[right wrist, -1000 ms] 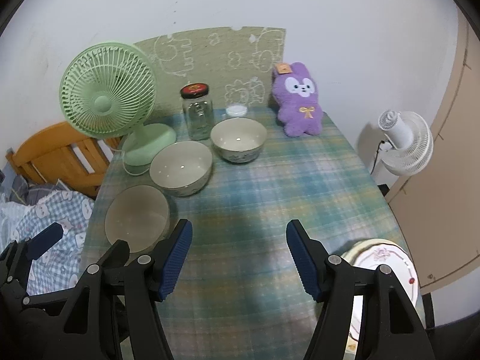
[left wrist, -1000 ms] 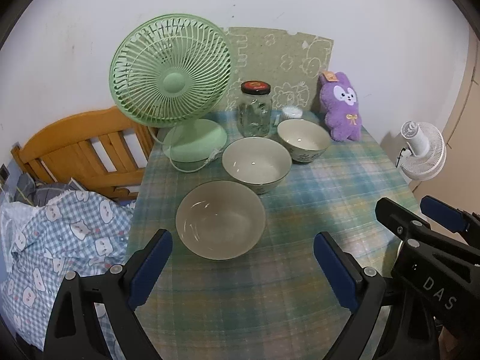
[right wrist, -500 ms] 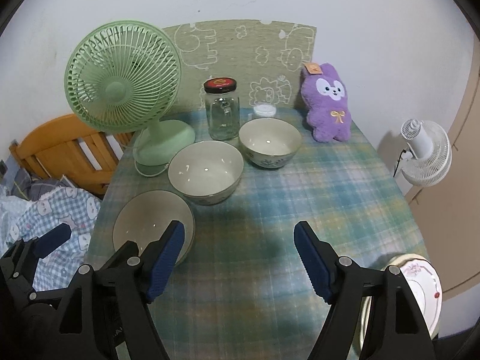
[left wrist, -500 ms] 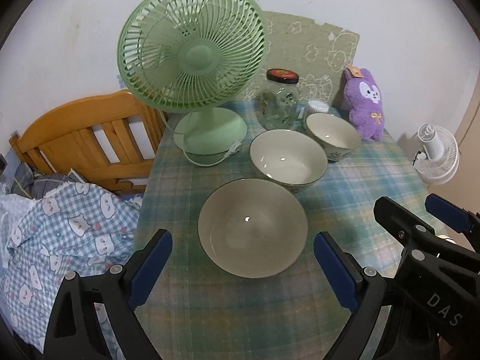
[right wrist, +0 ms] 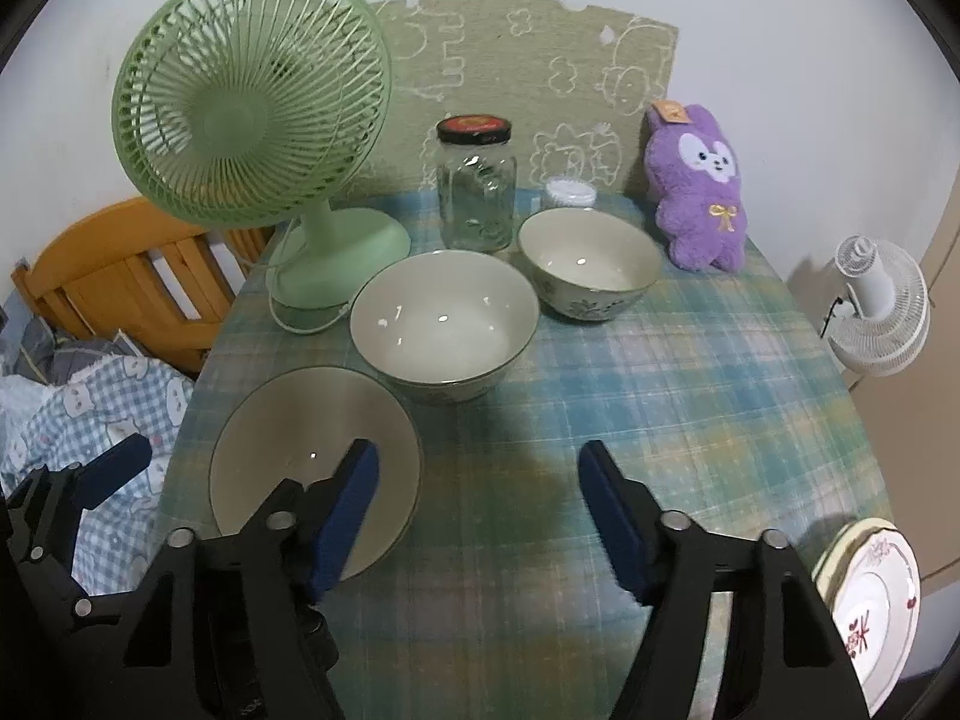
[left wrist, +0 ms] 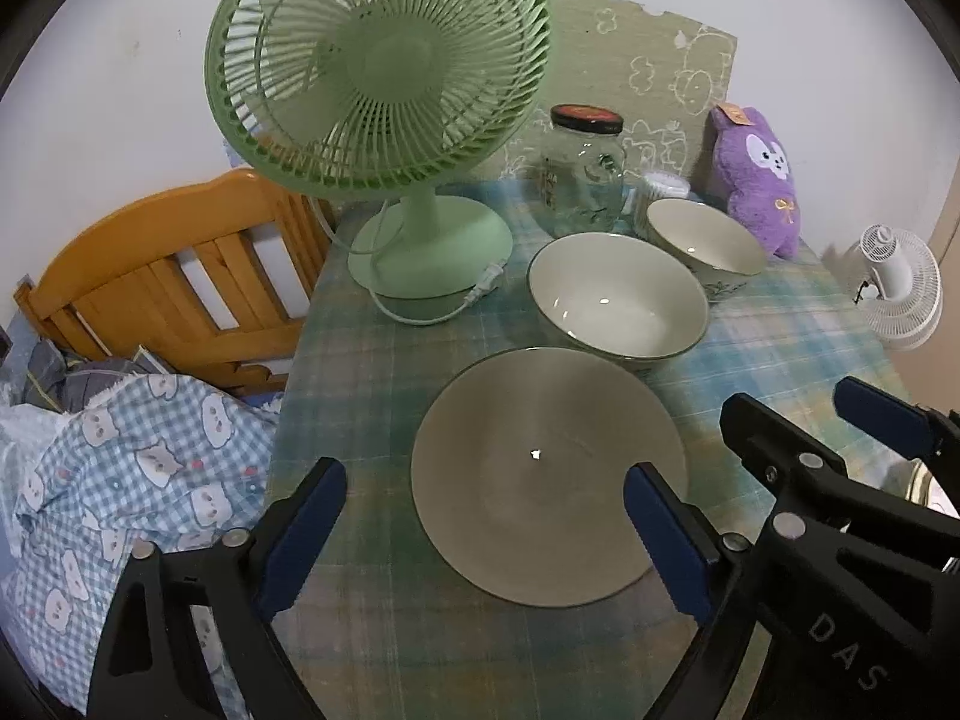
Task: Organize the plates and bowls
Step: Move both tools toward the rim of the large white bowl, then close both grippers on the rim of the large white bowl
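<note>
Three bowls lined up on table [right wrist: 690, 396].
Near bowl [left wrist: 549, 474] straddled by left gripper [left wrist: 480, 525], jaws spread, just narrowed; right gripper [right wrist: 480, 510] spread, just narrowed, nothing between.

Two handheld grippers, both of matte black plastic, fill the lower part of each wrist view. The left gripper [left wrist: 483, 519] has two angular black fingers, each tipped with a long dark blue rubber pad [left wrist: 300, 540] on its inner face. Round silver screw heads mark the finger joints. The right gripper [right wrist: 477, 510] is built the same way, with blue pads [right wrist: 612, 519] and silver screws along its black fingers. Seen from the left wrist camera, to the right of the left gripper, the right gripper's black body carries the pale grey raised letters "DAS".
</note>
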`<action>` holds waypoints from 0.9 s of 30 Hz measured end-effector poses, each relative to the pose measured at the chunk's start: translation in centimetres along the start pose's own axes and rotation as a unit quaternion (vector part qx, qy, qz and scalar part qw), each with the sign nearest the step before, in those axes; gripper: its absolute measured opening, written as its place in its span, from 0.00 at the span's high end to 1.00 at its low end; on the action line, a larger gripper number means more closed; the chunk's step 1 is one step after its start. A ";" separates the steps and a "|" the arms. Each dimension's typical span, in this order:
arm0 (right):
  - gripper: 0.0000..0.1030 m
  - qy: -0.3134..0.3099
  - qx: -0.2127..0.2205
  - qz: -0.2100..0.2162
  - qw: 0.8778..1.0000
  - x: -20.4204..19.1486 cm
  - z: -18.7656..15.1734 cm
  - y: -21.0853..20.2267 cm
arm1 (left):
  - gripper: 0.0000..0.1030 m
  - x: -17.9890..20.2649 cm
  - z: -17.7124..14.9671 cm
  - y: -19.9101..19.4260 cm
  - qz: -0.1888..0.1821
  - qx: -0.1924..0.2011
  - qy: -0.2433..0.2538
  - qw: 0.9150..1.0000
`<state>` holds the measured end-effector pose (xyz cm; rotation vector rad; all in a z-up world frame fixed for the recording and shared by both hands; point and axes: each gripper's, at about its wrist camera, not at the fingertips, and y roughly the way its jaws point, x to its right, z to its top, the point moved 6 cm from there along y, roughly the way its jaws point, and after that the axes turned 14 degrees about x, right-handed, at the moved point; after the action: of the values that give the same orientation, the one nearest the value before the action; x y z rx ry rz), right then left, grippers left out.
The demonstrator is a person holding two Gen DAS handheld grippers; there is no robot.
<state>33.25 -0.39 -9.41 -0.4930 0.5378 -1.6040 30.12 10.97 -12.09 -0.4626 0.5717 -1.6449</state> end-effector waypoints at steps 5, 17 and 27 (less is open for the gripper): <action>0.40 -0.004 -0.014 0.003 1.000 -0.8 -0.7 1.7 | 0.33 -1.0 -1.0 1.8 0.005 -0.020 -0.011 1.000; 0.65 0.009 -0.042 0.007 0.999 -2.1 -1.8 4.6 | 0.61 -2.0 -2.3 4.2 0.001 -0.045 -0.021 0.999; 0.89 0.002 -0.055 0.008 0.998 -2.8 -2.2 5.7 | 0.86 -2.5 -2.3 4.7 0.007 -0.039 -0.010 0.999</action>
<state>36.69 2.12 -14.56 -0.5656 0.6345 -1.5658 32.83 13.14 -16.67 -0.5299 0.6254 -1.6071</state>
